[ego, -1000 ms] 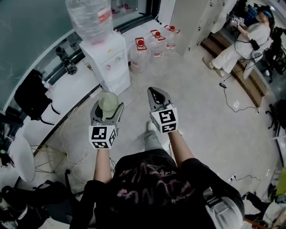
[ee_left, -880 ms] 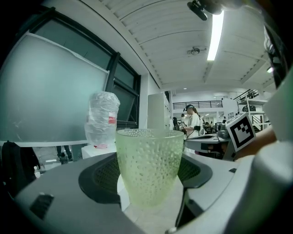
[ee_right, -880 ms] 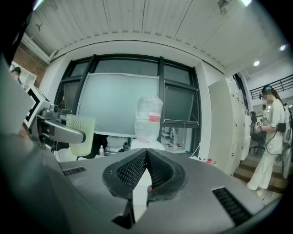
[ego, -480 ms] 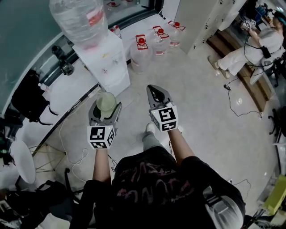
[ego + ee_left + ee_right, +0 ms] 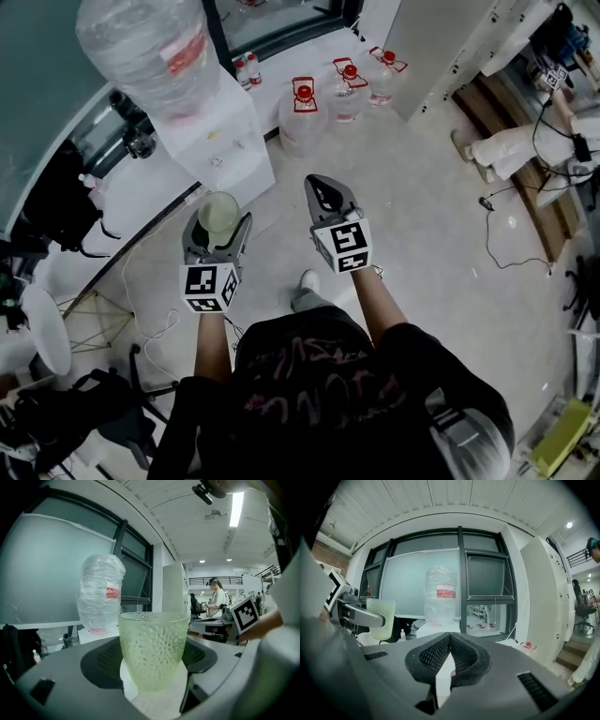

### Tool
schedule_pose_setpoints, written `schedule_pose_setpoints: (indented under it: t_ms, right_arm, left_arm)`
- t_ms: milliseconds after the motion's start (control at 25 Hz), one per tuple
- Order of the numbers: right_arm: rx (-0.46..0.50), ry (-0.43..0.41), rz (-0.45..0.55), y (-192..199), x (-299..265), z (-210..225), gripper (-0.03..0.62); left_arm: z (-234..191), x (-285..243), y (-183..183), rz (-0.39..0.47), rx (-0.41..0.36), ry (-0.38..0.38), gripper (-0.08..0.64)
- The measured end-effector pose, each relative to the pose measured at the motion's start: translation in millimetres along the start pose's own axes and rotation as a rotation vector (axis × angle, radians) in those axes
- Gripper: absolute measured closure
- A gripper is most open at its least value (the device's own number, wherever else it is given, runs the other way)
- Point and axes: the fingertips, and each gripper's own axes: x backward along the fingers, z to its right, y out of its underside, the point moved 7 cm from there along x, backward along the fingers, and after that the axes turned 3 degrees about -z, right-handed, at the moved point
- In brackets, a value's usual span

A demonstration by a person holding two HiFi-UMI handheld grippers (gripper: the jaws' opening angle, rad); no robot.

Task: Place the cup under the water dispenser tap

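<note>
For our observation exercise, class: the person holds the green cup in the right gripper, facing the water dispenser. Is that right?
No: the left gripper holds the green cup, facing the water dispenser, as the left gripper view shows.

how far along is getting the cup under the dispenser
Done: the cup is picked up, clamped upright between the left gripper's jaws. In hand: it is held in the air in front of the water dispenser, short of it. Left: close that gap and set the cup in place there. The right gripper is shut and empty.
</note>
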Motion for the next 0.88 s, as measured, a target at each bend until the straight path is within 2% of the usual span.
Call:
schedule_pose_setpoints:
  t_ms: [240,480,880]
  right_arm:
    - [0.042,-0.024,-0.018,-5.9,-28.5,38.6,0.578]
    - [0.096,-0.072,-0.034,-4.3,-47.1,45.7,0.578]
    - [0.04,-0.111,-0.028,-7.1,-78.9,44.3,0.578]
  left_arm:
    - [-1.6,-32.9,-2.0,-0.012,0.028,-0.048,0.184]
    - [-2.7,-49.8,-4.3,-0.022,0.036,-0.073,0.183]
    - [-24.0,-71.5,-5.1,-0.021,0.044,-0.077,0.183]
